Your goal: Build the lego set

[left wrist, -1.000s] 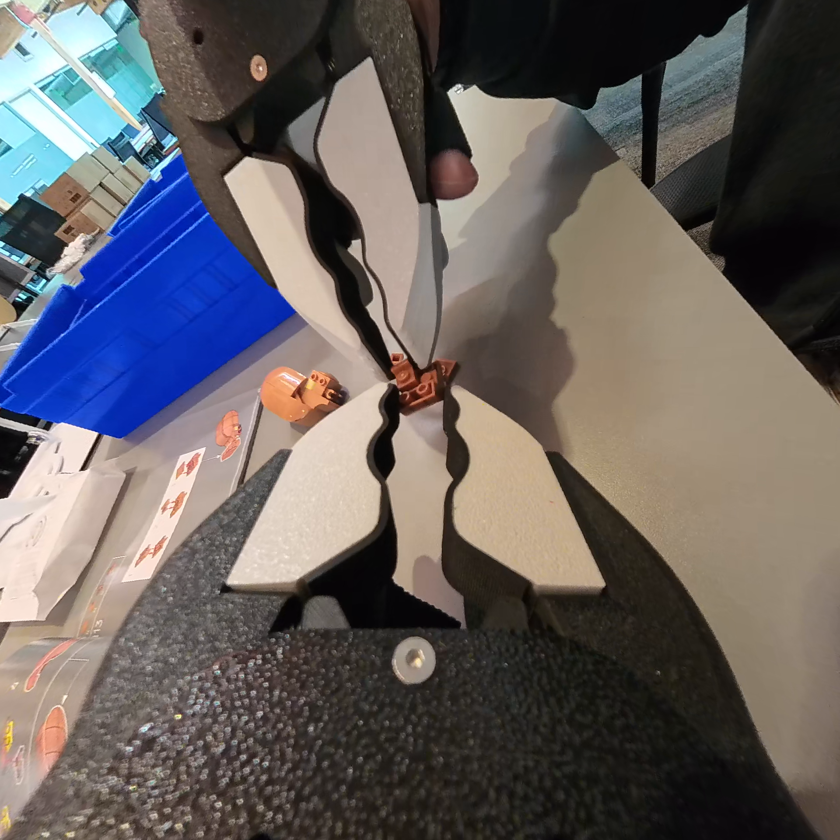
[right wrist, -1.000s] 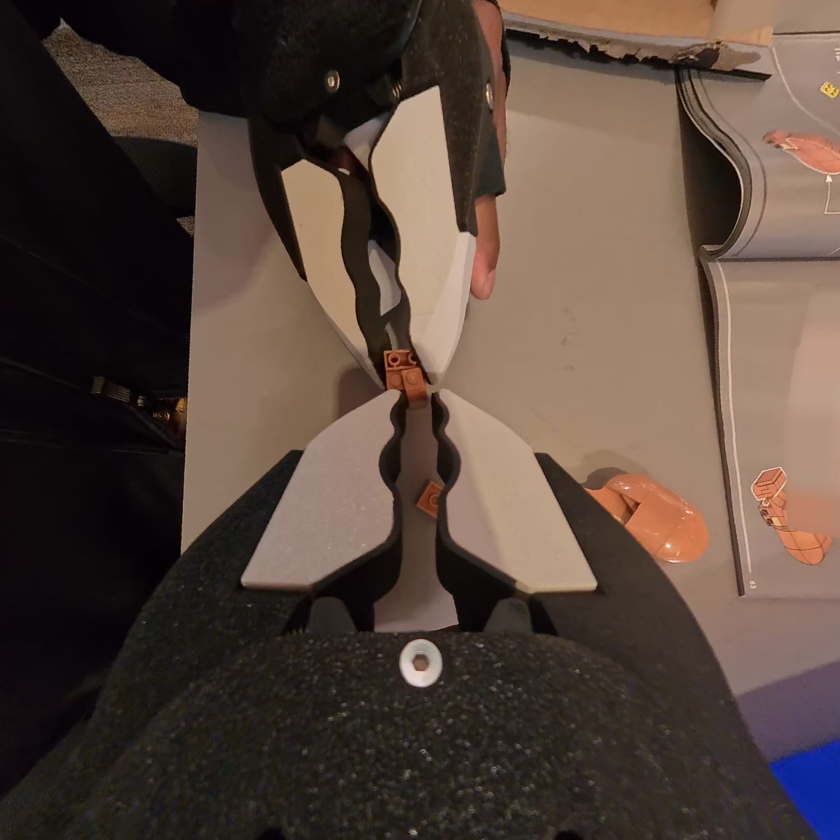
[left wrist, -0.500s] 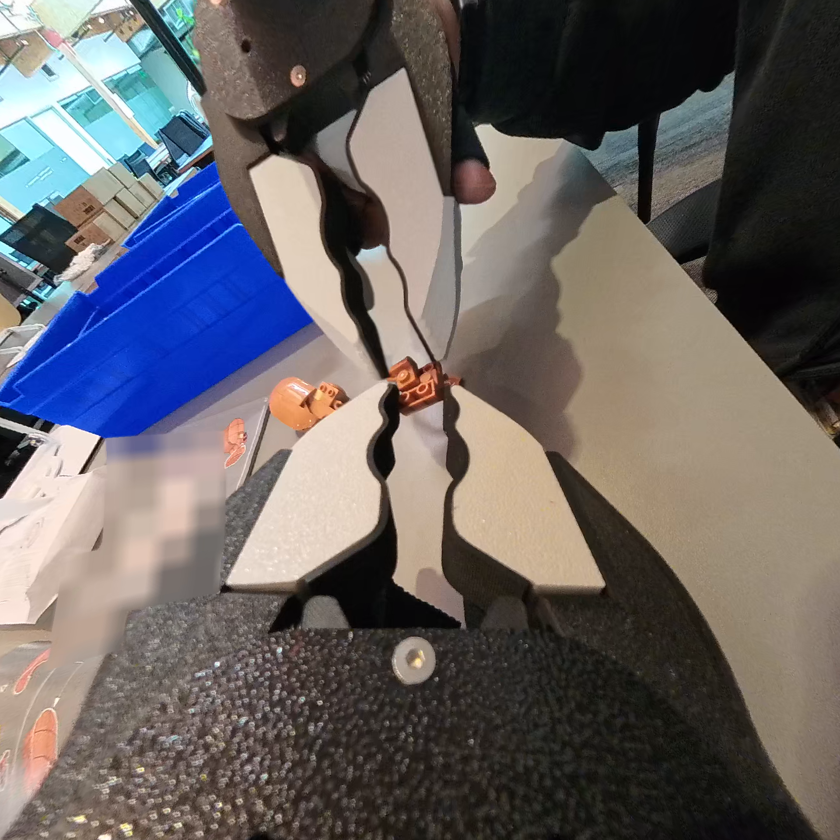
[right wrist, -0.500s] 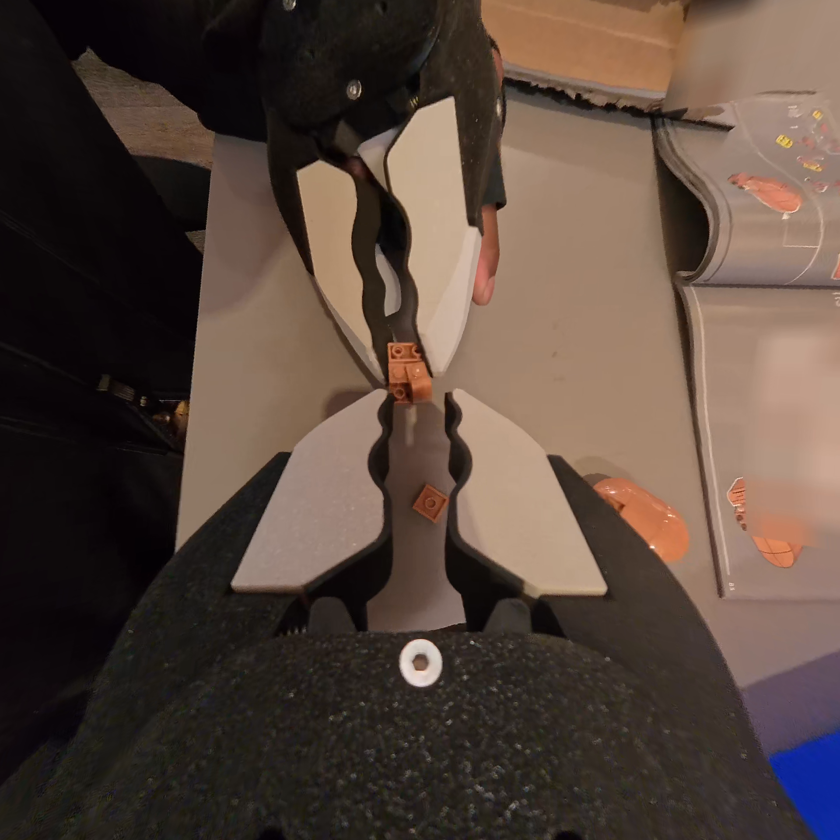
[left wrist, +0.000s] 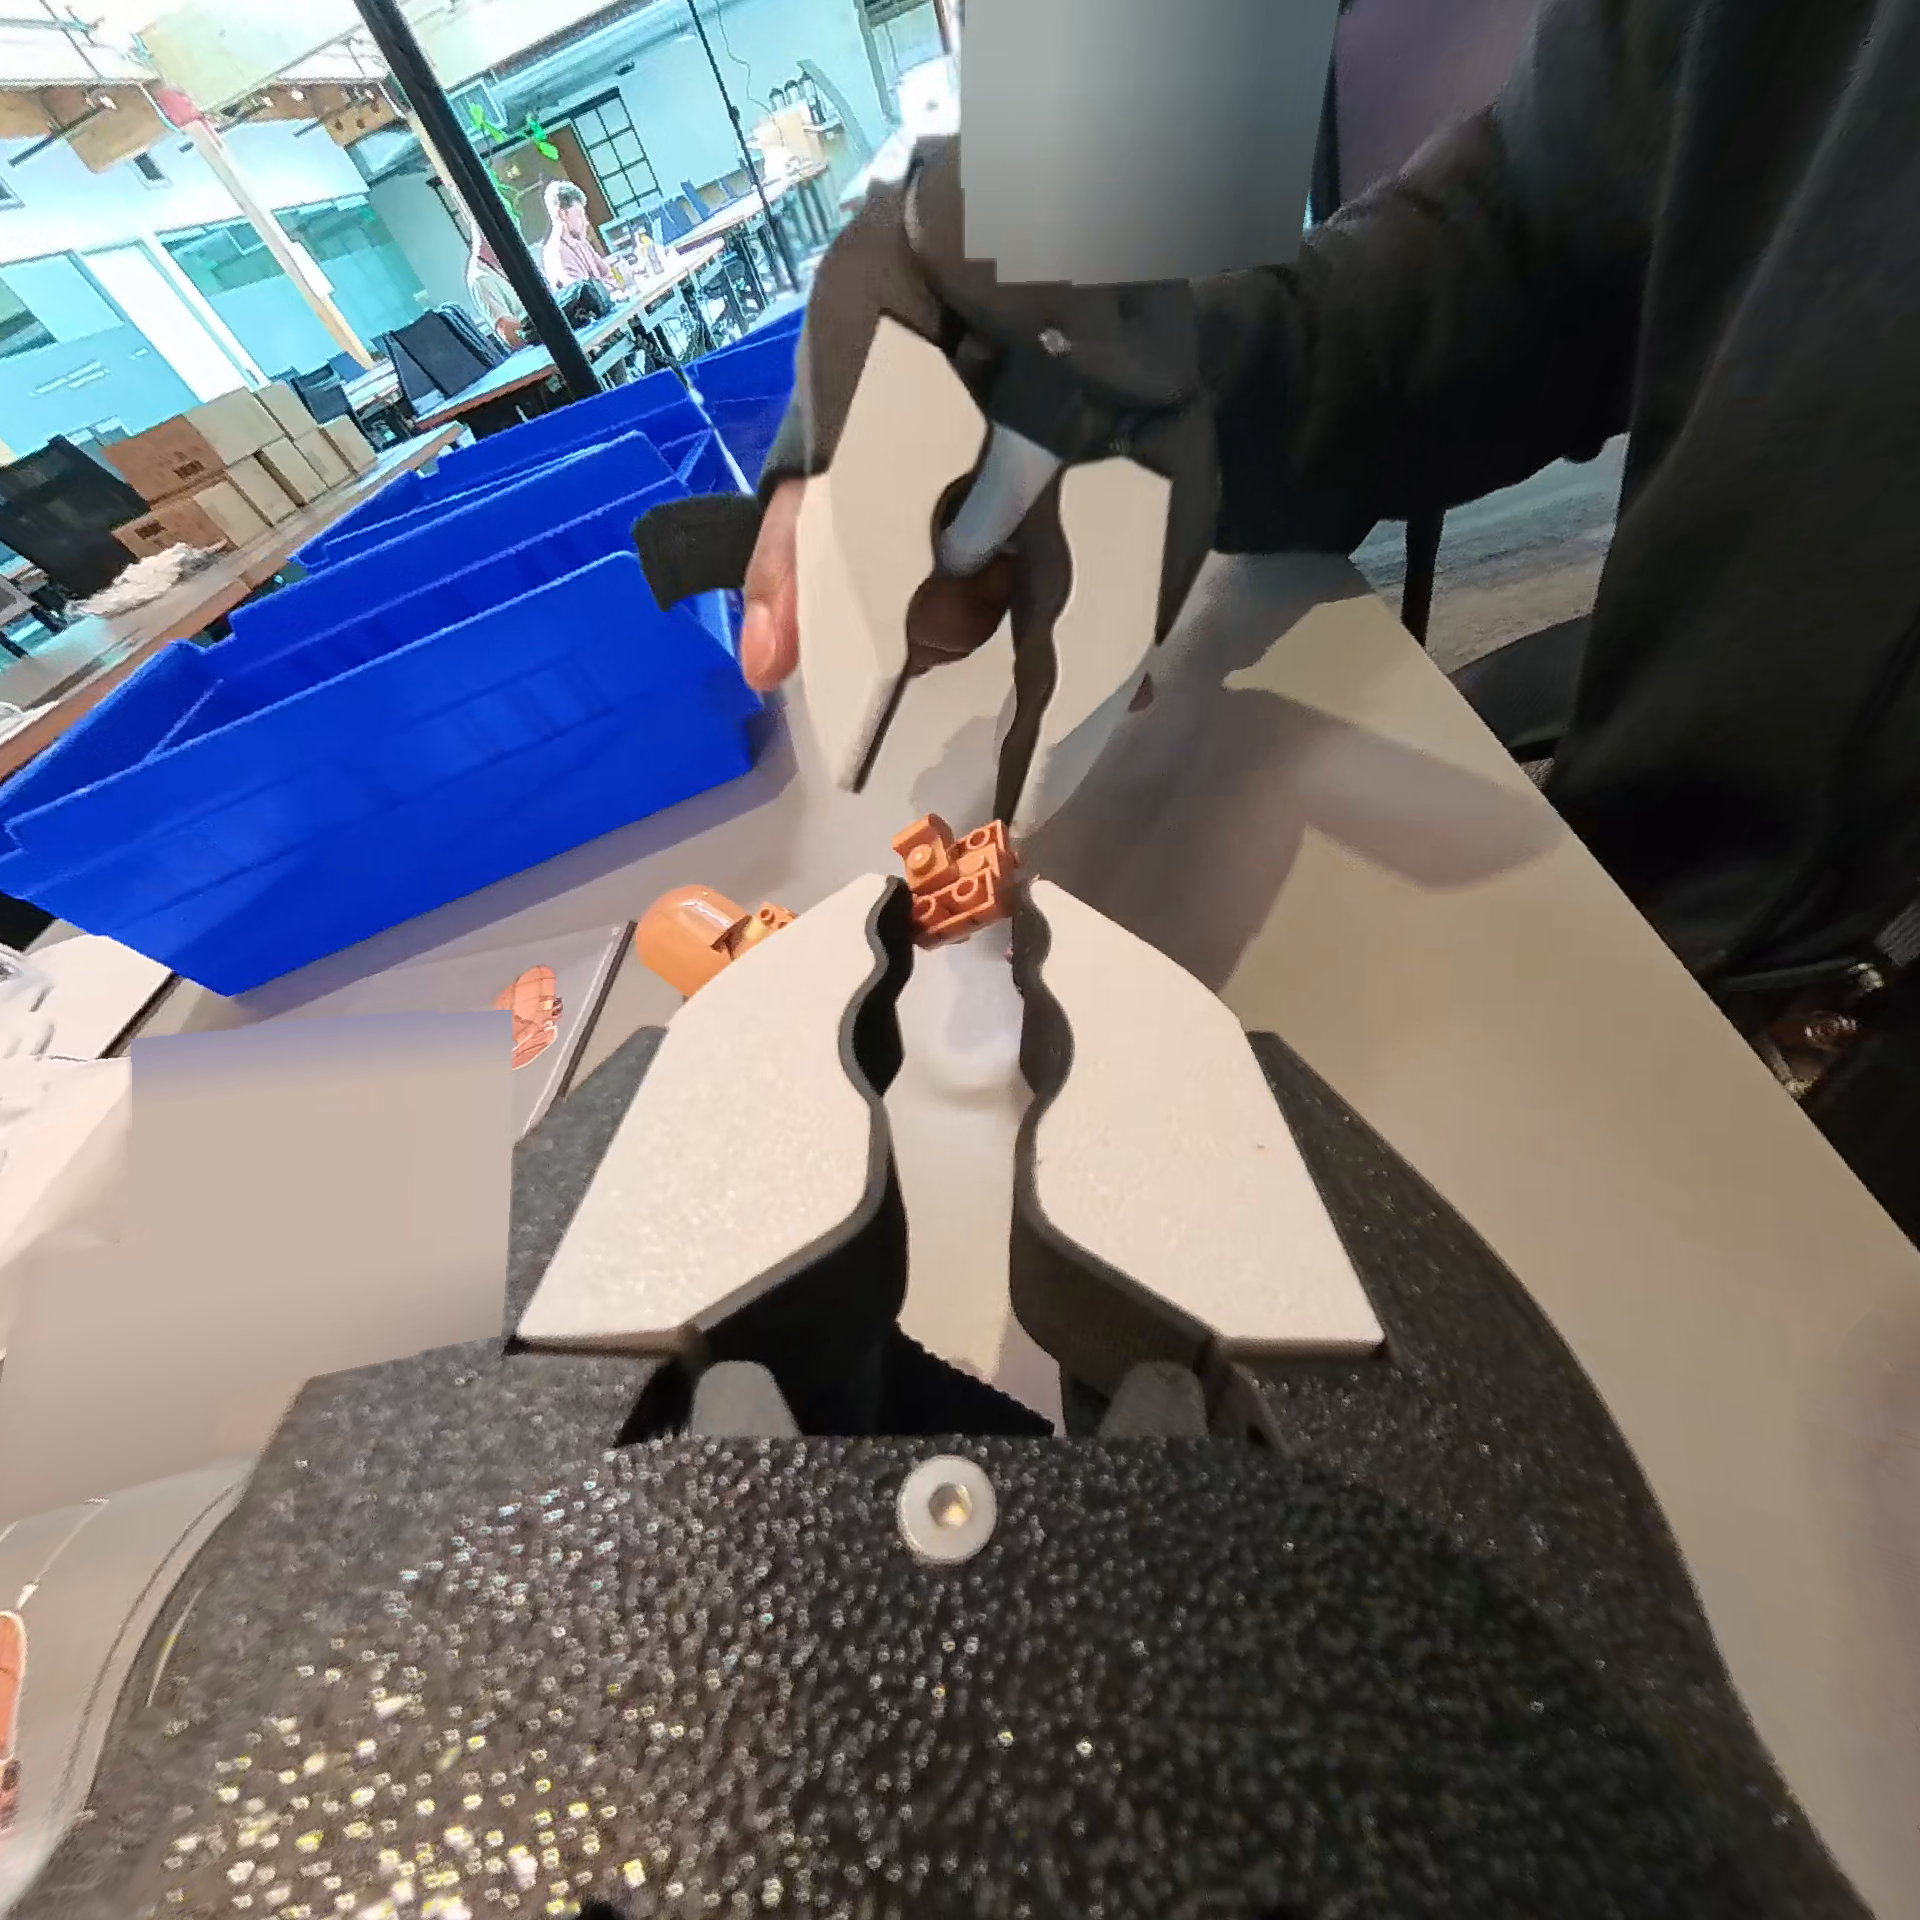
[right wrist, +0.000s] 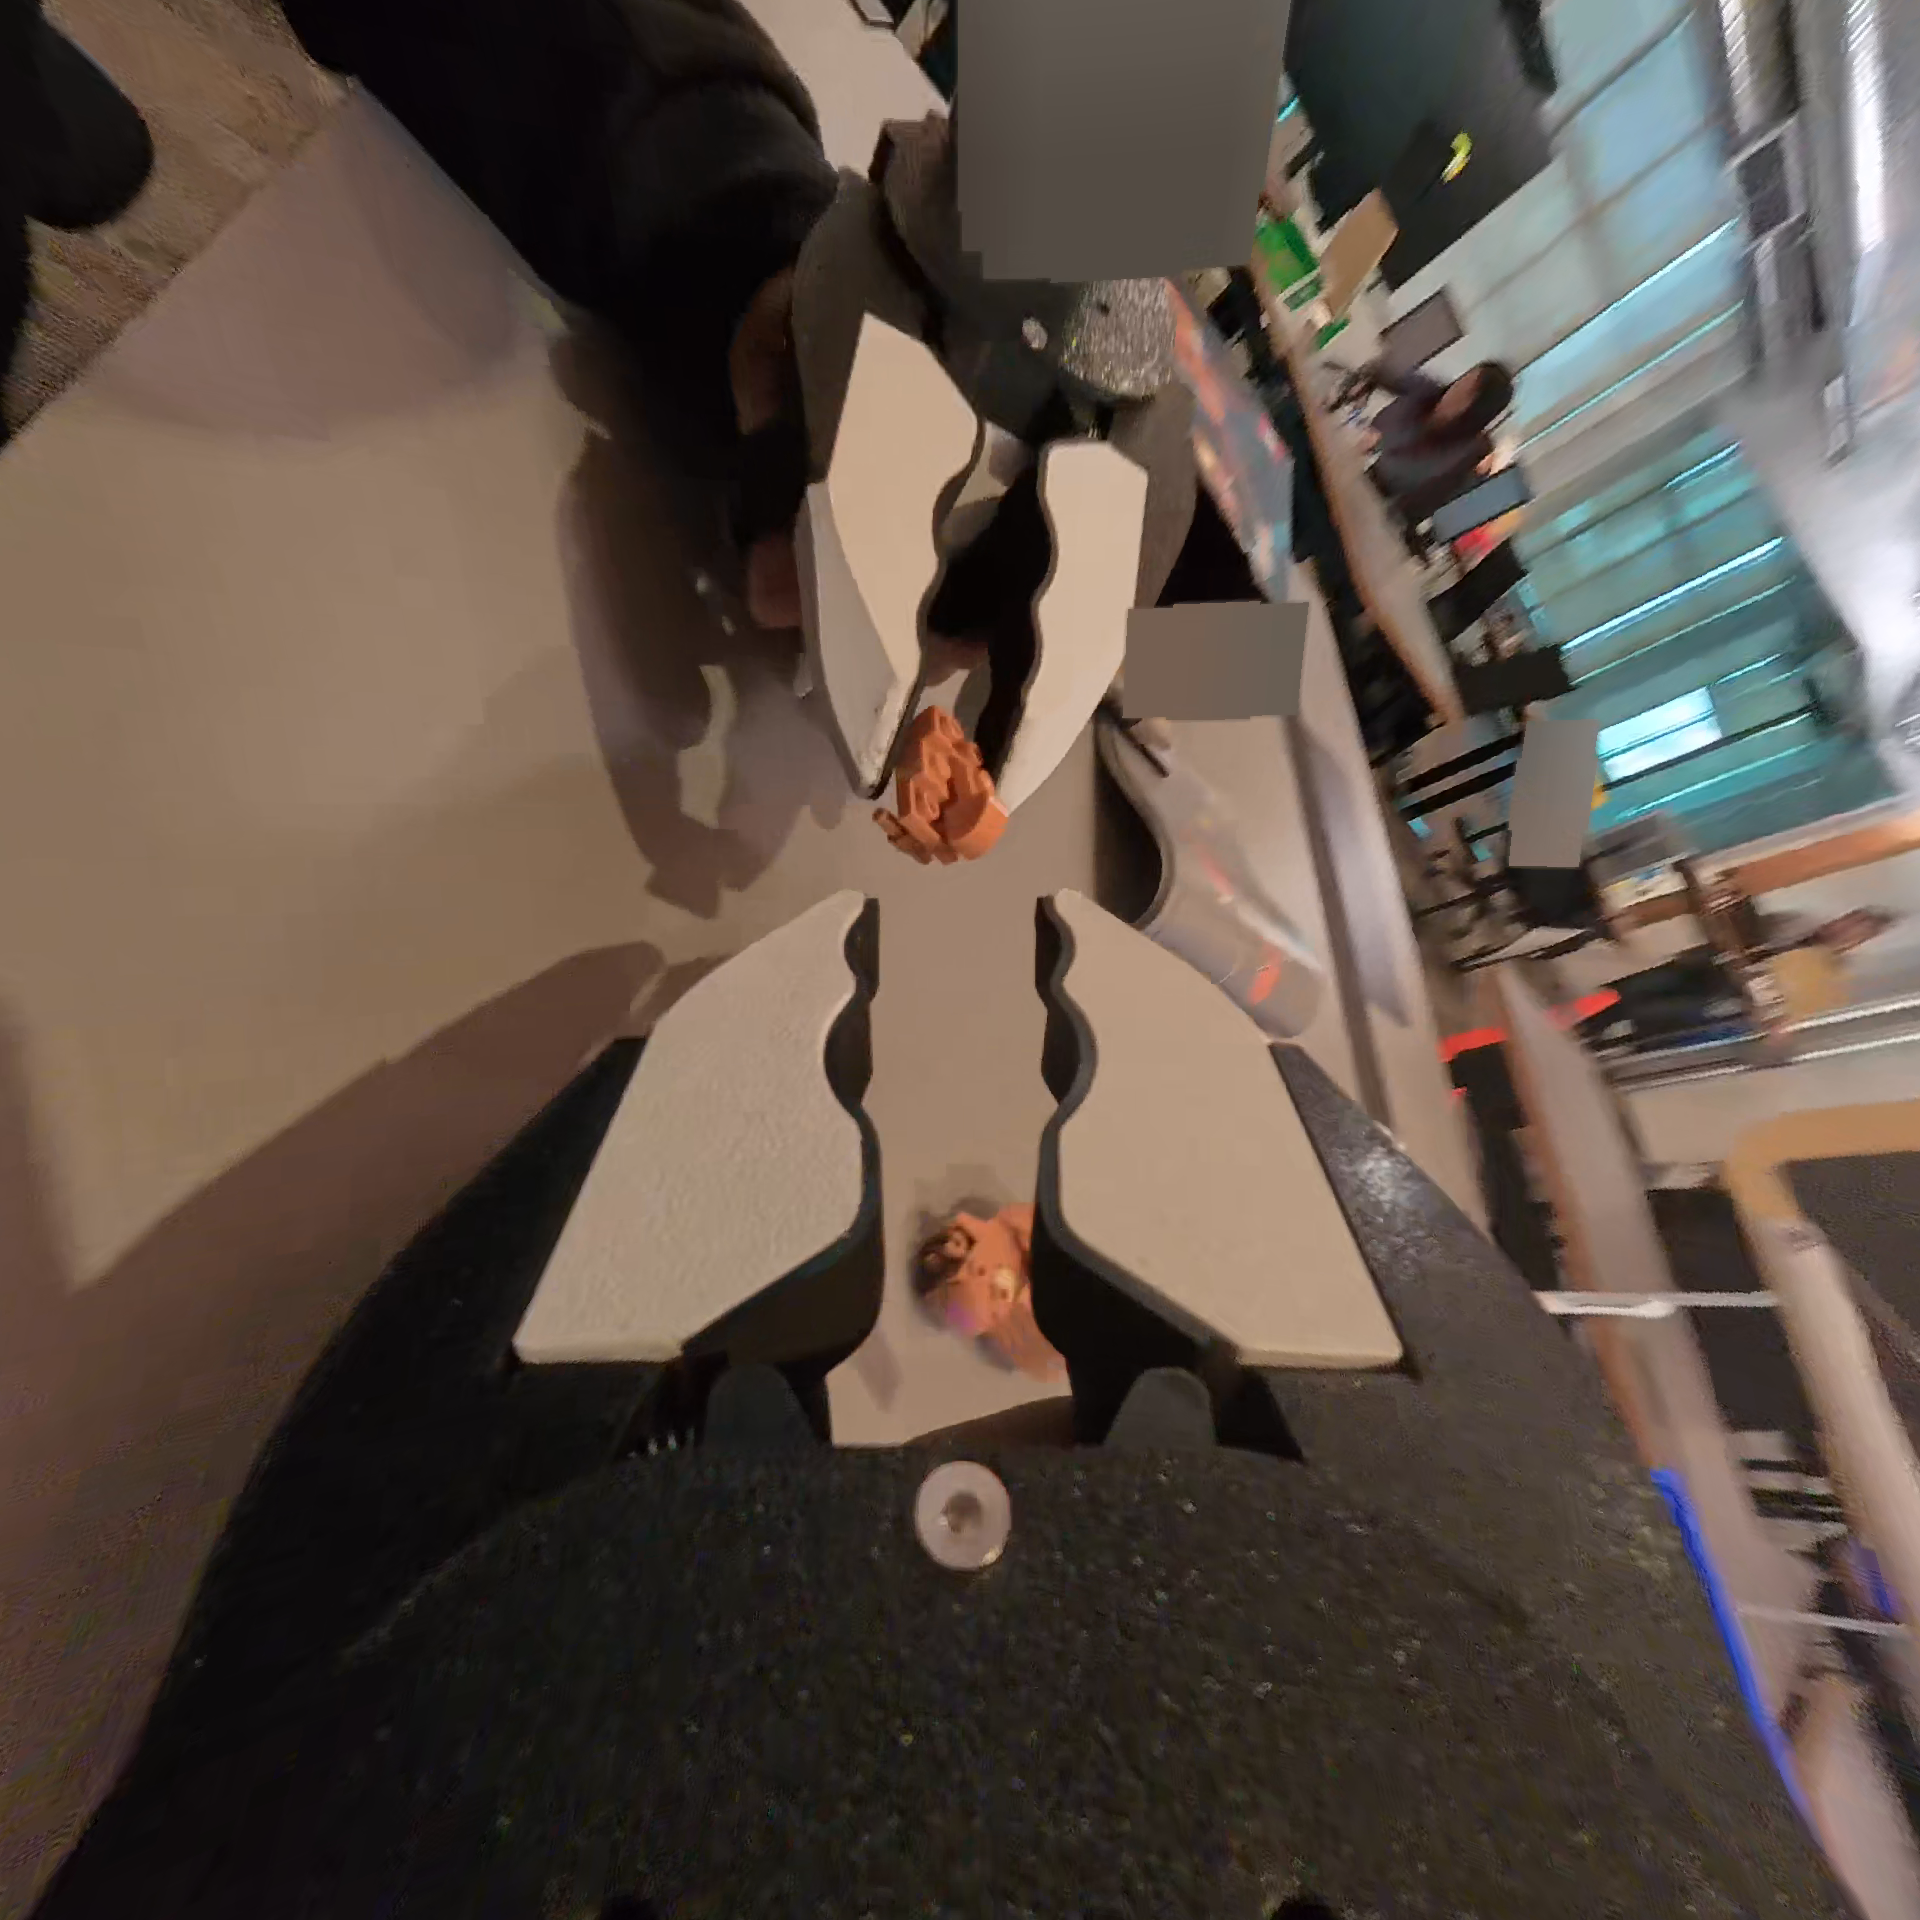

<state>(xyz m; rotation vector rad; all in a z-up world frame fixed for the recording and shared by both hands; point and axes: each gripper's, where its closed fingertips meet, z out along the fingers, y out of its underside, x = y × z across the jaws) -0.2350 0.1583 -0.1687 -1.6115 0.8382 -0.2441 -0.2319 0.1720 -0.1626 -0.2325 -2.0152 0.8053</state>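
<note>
Gripping the brown lego cluster [left wrist: 956, 881] at its fingertips, the left gripper [left wrist: 954, 902] was clamped on it, holding the cluster clear of the grey table [left wrist: 1455, 935]. Studs faced several ways on the cluster (a few small bricks already joined).

Right gripper [right wrist: 954, 906]: fingers spread, nothing between them, tips just short of the cluster with a visible gap in the right wrist view, where the cluster [right wrist: 940, 792] sat pinched between the far gripper's two tips. In the left wrist view the right gripper's one tip looked very close to the cluster; contact could not be confirmed there.

Around the cluster:
- rounded orange-brown lego part [left wrist: 694, 933] lay on the table, left of the cluster in the left wrist view; the same part [right wrist: 987, 1283] showed blurred between the right gripper's fingers.
- open instruction booklet [right wrist: 1216, 883] lay on the table beyond the cluster's right in the right wrist view.
- blue bins [left wrist: 416, 717] stood well left of the cluster, past the rounded part.
- gloved hand [left wrist: 769, 582] held the right gripper above the cluster.
</note>
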